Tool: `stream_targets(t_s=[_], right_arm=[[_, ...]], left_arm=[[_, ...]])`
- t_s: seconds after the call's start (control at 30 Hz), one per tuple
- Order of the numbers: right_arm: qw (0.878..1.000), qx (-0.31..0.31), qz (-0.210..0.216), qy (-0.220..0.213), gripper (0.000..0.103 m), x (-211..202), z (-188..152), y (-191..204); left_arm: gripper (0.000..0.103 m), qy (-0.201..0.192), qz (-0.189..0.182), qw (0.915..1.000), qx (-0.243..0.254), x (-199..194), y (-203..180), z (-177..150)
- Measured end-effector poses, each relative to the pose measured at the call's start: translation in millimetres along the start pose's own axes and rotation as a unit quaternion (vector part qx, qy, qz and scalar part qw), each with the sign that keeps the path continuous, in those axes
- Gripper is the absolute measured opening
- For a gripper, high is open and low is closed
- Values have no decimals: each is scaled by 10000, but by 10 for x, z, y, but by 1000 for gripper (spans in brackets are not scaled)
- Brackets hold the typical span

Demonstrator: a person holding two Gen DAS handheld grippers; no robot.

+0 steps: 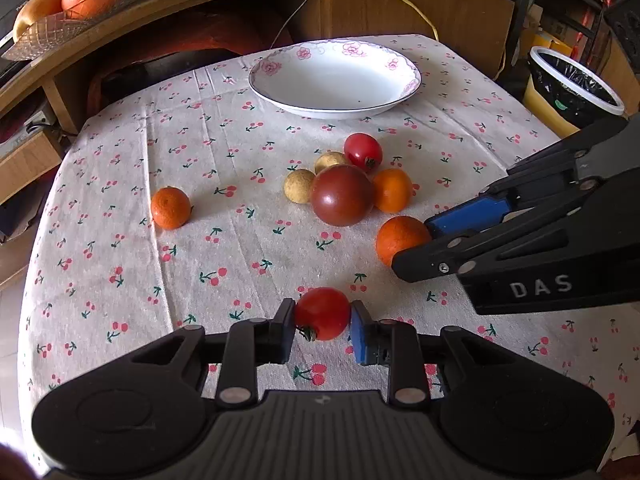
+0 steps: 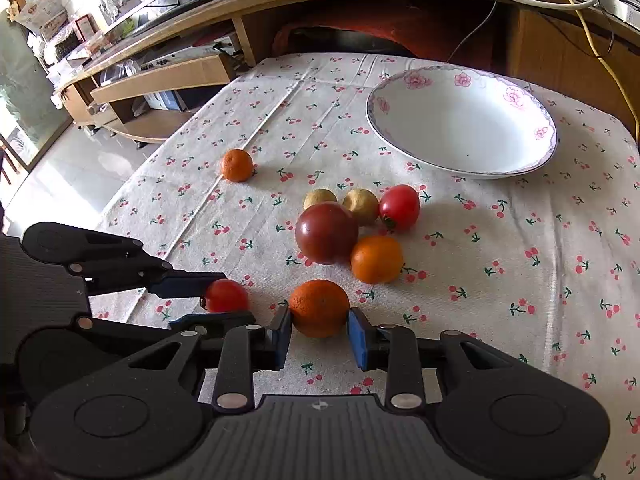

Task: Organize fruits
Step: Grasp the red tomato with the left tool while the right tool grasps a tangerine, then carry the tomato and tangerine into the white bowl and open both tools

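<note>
step: lift both fruits | left gripper (image 1: 323,322) pinches the small round red tomato (image 1: 322,313) low over the cherry-print tablecloth (image 1: 120,208) | right gripper (image 2: 319,330) is pressed onto the dimpled orange mandarin (image 2: 319,307) | advice: raise straight up (clear the clustered fruit), then carry to the empty white flower-rimmed ceramic bowl (image 1: 408,68) beyond; squeeze the tomato gently

Each black hand-held gripper (image 1: 322,320) has blue pads, silver rivets, and white "DAS" lettering.
</note>
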State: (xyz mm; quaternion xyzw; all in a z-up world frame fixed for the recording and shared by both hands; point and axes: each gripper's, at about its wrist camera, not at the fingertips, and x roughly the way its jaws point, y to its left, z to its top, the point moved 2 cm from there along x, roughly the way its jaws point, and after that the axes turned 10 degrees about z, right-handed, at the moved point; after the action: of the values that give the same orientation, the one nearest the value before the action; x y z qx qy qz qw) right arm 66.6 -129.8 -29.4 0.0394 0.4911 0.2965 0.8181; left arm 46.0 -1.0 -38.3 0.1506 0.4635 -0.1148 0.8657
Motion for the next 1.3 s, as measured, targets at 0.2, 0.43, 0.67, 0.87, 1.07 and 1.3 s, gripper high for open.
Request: stream_targets(t_s=[0.2, 0.43, 0.67, 0.87, 1.07, 1.3], right_arm=[[10000, -7, -41, -5, 26, -28, -5, -4], [10000, 73, -40, -24, 26, -82, -33, -35], [9995, 252, -72, -188, 26, -191, -8, -120], [9988, 362, -129, -309, 26, -245, 61, -182], [9973, 434, -275, -526, 26, -311, 213, -303], [9957, 441, -418, -701, 26, -279, 462, -485]], left_arm=[[37, 5, 40, 10000, 5, 15, -14, 34], [37, -98, -21, 9999, -65, 0, -16, 132], [37, -254, -108, 9996, -80, -4, -55, 308], [36, -333, -146, 9993, -106, 6, -62, 441], [36, -536, -146, 9984, -85, 34, -67, 681], [36, -676, -46, 9976, -103, 173, -20, 992]])
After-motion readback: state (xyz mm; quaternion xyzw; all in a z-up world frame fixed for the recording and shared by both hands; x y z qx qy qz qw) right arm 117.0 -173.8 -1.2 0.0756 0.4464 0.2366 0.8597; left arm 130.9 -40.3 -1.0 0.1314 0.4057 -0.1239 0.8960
